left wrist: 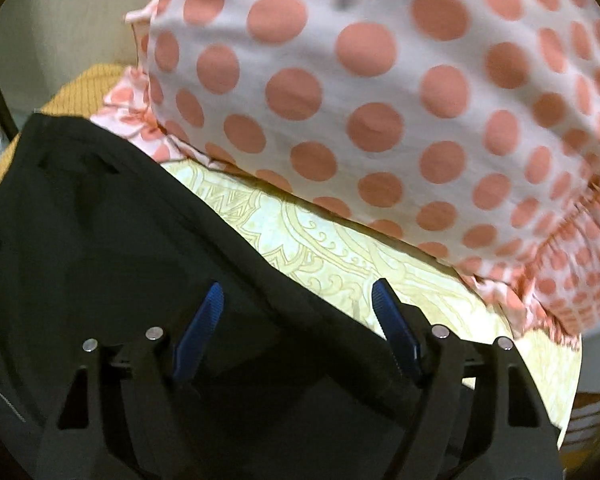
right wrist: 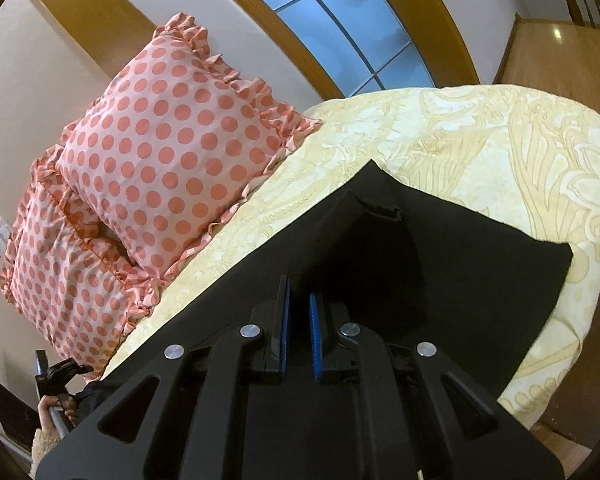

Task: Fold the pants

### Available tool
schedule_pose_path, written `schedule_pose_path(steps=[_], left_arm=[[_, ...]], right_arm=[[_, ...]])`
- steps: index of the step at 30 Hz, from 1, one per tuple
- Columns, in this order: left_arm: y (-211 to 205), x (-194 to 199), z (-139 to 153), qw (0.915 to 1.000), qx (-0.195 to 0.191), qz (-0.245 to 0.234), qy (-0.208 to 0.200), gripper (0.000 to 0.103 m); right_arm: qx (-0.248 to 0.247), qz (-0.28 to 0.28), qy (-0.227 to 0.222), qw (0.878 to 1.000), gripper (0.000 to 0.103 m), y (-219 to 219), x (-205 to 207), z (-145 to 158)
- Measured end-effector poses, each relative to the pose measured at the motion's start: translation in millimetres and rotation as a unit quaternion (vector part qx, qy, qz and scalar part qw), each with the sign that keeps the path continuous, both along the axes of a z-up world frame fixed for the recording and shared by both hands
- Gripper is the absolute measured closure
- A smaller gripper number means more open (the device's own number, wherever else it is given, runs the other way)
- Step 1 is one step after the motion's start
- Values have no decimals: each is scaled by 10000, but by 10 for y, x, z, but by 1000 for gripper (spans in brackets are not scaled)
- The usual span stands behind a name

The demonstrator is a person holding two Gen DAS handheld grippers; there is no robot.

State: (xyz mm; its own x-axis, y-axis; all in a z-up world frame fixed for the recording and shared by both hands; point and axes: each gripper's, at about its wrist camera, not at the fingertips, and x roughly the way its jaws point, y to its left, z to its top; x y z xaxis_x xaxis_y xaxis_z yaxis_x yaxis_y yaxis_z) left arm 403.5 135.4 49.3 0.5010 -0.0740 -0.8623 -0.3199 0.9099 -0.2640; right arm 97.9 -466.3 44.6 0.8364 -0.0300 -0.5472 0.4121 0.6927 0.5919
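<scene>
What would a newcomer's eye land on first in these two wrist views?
The polka-dot pillow, white with coral spots, fills the upper part of the left wrist view and sits with a second one at the head of the bed in the right view. Next come the black pants, spread on the cream patterned bedspread, with the left hand-held gripper open above them.

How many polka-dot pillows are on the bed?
2: the upper pillow leans over the lower pillow, both at the bed's head by the wall. Others may be hidden.
</scene>
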Motion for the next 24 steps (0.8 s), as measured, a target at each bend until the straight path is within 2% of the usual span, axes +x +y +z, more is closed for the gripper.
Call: schedule_pose_path(steps=[1,2,3,5,7,10,13,16,19,21,24], left_arm=[[13,27,-27,10000,-9,42,36,33],[26,56,-48,9999,-26,81,61,44],[63,77,-82,9998,-91,155,96,50],[153,104,-166,9988,-335,309,154,83],[253,70,-211,9975,-521,449,161,95],[361,-126,-160,9961,-714,517,-8,98],[369,-484,76,9965,-559,435,-440,98],[331,-1072,405,9930,-362,339,-1076,98],[206,-1720,592,9869,-227,316,-1566,98],[181,-2151,697,9828,-77,290,-1823,98],[129,-2759,668,9803,-85,373,-1937,98]], right_arm=[[-20,4,-3,10000,94,-2,8,3],[-40,14,-10,10000,94,-4,24,10],[-58,22,-17,10000,94,-8,36,11],[-81,34,-34,10000,94,-10,62,15],[-49,47,-51,10000,94,-20,87,7],[-53,60,-79,9999,94,-44,112,16],[-89,43,-161,9998,94,-78,107,63],[-118,-27,-250,9996,94,-129,75,124],[-151,-123,-303,9994,94,-200,8,174],[-150,-180,-327,9992,94,-240,-43,197],[-216,-249,-311,9990,94,-278,-127,220]])
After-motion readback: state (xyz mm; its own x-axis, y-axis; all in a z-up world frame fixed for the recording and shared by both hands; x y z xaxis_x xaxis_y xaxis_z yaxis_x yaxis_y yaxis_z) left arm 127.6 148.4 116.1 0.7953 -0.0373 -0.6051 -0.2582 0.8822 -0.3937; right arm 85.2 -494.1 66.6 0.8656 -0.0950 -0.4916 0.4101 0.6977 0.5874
